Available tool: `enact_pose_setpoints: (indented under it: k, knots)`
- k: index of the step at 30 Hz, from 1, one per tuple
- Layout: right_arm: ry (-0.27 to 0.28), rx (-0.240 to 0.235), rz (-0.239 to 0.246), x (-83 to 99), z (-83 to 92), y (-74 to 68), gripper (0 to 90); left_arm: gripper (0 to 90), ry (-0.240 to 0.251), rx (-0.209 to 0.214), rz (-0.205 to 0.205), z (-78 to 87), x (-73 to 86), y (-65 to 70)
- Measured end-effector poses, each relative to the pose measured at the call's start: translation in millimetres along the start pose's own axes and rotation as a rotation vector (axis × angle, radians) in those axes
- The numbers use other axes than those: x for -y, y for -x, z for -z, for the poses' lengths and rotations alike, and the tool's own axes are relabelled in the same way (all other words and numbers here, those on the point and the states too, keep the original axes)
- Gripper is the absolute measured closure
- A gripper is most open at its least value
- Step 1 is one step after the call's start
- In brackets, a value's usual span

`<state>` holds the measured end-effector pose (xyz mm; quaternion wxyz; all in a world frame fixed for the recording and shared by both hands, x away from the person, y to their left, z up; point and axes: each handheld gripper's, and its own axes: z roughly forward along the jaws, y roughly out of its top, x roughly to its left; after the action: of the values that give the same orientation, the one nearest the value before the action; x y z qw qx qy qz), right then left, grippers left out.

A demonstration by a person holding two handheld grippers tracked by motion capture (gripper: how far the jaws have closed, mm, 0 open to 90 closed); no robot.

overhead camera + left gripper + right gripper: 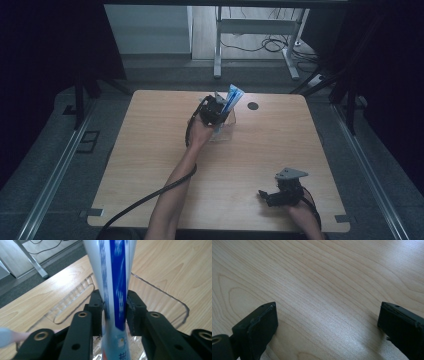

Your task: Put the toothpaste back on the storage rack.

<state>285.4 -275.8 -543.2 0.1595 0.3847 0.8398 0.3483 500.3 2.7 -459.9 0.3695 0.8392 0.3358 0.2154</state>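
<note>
Nearest to me, my right gripper (272,196) rests low over the front right part of the counter (150,150); in the right gripper view its jaws stand wide apart with only bare wood grain between them, so this hand holds nothing and I judge it is only waiting.

Farther out, past the middle of the counter, my left gripper (216,111) is over a clear plastic container (224,131); in the left gripper view its 2 jaws stand on both sides of a blue and white toothpaste tube (113,290); the tube stands nearly upright between them, with its lower end down inside the container. The pads seem to touch the tube on each side; whether they press it firmly or only lightly I cannot tell with certainty, but I read it as clamped on the tube. At the left edge of that view a pale pink and white thing (11,336) lies blurred; I cannot tell what it is.

The step in hand, as I judge it, is placing the tube in the container. The next move calls for spreading the left jaws fully; then lifting the gripper straight up, so that the pads do not drag the tube out or tip the light container.

Beyond the counter are a grey floor and a white table frame (260,30) with cables.
</note>
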Motion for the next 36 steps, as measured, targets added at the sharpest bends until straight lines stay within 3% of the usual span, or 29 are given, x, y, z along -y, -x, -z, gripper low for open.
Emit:
enact_pose_setpoints:
  k: [12, 16, 31, 36]
  knots:
    - [0.0, 0.0, 0.0, 0.0, 0.0, 0.0, 2.8, 60.5, 0.026, -0.007, 0.01, 7.6, -1.9, -0.9]
    - [0.0, 0.0, 0.0, 0.0, 0.0, 0.0, 2.8, 55.5, 0.048, 0.0, 0.032, 14.8, -4.8, -3.2]
    - [0.001, 0.0, 0.001, 0.0, -0.1, 0.0, 2.8, 34.2, 0.064, 0.091, 0.127, 30.1, -4.5, -12.3]
    - [0.0, 0.0, 0.002, 0.0, -0.1, 0.0, 2.8, 27.3, 0.073, 0.102, 0.125, 34.0, -3.4, -10.5]
